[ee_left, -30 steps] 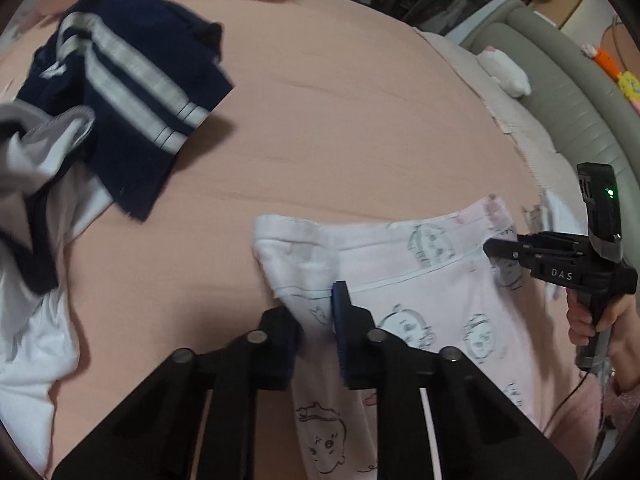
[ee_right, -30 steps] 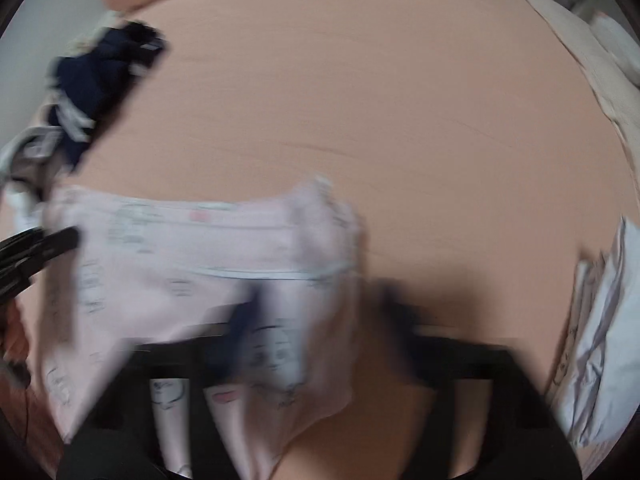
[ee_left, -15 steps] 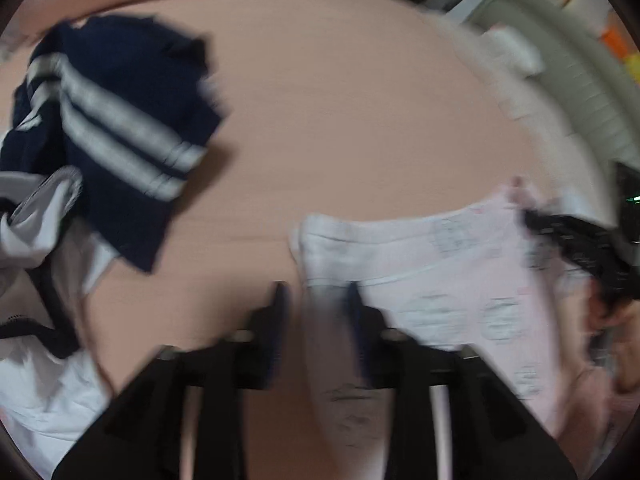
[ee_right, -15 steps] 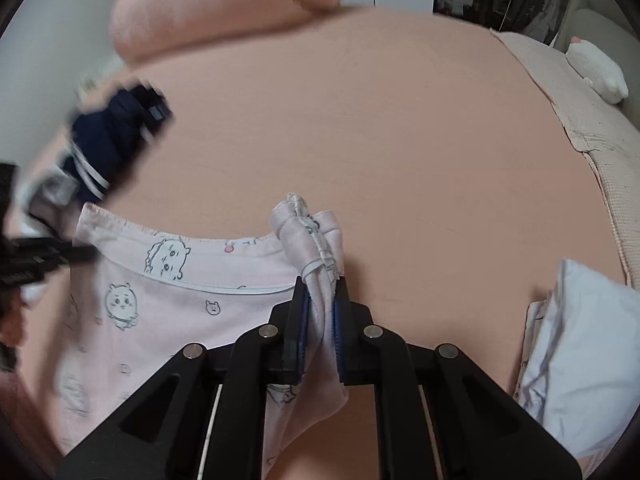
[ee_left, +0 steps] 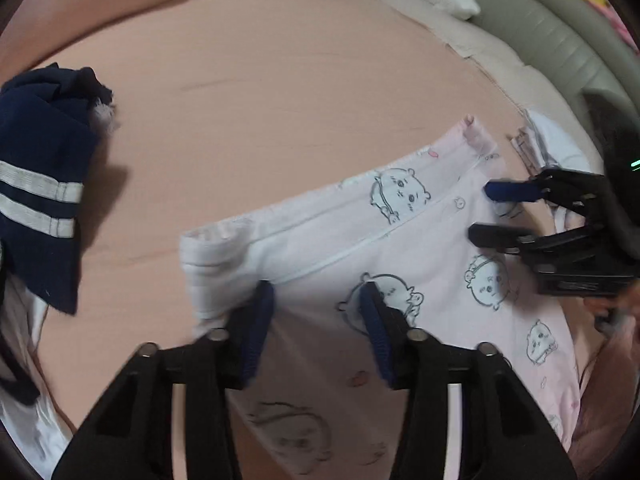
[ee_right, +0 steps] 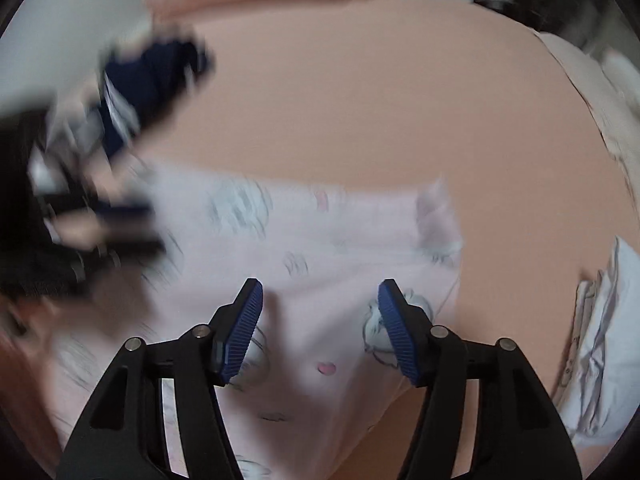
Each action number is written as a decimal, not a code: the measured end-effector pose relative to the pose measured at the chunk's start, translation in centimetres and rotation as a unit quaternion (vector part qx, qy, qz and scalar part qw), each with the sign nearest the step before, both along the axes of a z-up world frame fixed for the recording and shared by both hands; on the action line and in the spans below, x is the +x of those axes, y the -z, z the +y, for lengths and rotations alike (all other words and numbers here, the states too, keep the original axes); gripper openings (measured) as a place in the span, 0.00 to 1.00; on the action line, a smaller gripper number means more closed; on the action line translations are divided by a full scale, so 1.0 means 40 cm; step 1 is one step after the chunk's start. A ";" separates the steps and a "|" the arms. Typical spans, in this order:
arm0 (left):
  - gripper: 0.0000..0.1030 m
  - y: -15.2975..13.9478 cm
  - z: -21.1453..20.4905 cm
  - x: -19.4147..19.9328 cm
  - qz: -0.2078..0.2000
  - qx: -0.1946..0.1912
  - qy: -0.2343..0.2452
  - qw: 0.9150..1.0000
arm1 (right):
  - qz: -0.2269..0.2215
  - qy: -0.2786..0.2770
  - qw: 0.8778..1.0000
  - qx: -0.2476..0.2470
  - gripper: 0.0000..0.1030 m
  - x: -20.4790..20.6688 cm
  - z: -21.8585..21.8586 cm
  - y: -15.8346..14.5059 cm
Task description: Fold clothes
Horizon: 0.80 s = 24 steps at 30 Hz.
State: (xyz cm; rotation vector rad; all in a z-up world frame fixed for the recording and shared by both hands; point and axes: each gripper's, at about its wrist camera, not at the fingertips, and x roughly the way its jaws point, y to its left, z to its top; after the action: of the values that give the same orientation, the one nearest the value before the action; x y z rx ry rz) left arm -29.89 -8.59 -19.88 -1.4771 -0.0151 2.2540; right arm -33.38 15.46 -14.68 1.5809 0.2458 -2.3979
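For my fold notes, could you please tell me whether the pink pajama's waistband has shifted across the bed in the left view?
Yes: the pink pajama's waistband now lies farther right of the navy striped garment.

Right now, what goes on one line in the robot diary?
step: folding pink printed pajama pants | left gripper: closing, over cloth | right gripper: opening, cloth released | surface: pink bed

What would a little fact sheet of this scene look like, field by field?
surface: peach bed sheet
garment being folded: pink printed pyjama piece, lying flat, waistband edge away from the camera
left gripper: over the garment's left end, jaws closing, pads not pinching cloth
right gripper: over the garment's right end, jaws opening, nothing clamped
other clothes: navy striped garment at left, apart from the pyjamas; pale folded cloth at right
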 end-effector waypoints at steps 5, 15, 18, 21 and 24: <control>0.41 -0.036 -0.191 0.019 -0.013 -0.038 -0.129 0.991 | 0.016 0.072 0.997 0.005 0.42 -0.026 0.129 -0.013; 0.49 -0.031 0.053 0.227 -0.074 -0.005 -0.015 0.997 | 0.022 0.042 0.996 -0.070 0.61 0.196 0.022 -0.096; 0.49 -0.003 0.095 0.289 -0.057 -0.074 -0.002 0.996 | 0.000 0.026 0.999 -0.046 0.61 0.303 0.033 -0.062; 0.53 -0.008 0.065 0.337 -0.054 -0.106 -0.012 0.993 | -0.011 0.017 1.000 -0.010 0.62 0.347 0.093 -0.008; 0.63 -0.016 0.010 0.381 -0.058 -0.097 -0.052 0.992 | -0.013 0.048 0.998 -0.036 0.70 0.387 0.200 -0.016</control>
State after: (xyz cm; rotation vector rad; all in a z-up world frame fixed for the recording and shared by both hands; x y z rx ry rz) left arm -14.65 -8.20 -19.23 -1.7440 0.0958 2.3028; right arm -17.90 23.45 -14.03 1.6252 0.0797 -2.4252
